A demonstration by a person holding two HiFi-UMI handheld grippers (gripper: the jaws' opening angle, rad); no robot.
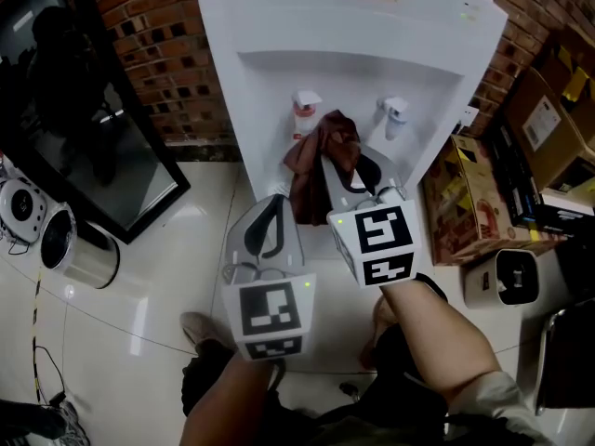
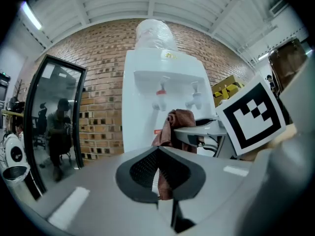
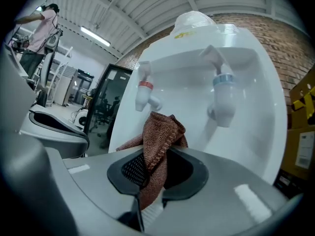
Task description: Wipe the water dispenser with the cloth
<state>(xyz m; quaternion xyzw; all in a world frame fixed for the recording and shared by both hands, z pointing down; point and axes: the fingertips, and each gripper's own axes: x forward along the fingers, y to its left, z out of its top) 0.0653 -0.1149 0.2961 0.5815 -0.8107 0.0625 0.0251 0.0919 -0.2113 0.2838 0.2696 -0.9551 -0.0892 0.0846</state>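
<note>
The right gripper [image 3: 155, 168] is pinching the brown cloth [image 3: 160, 132], with its jaws closing on a bunched fold and the rest hanging below. The cloth is sitting in front of the tap recess of the white water dispenser [image 1: 344, 26], between the red tap [image 1: 305, 110] and the blue tap [image 1: 395, 114] and slightly below them. I can't tell whether it is touching the back panel or hanging just short of it. The left gripper [image 2: 158, 168] is hovering lower and to the left, its jaws pressed together on nothing and well short of the dispenser. The dispenser is standing against the brick wall [image 1: 158, 54].

Progress, as a judgement: the cloth is picked up and brought to the dispenser, so the grab is done. The wiping is looking barely started at best. The recess, both taps, the front and the top panel are all waiting to be wiped, with no streaks or wet marks showing either way.
</note>
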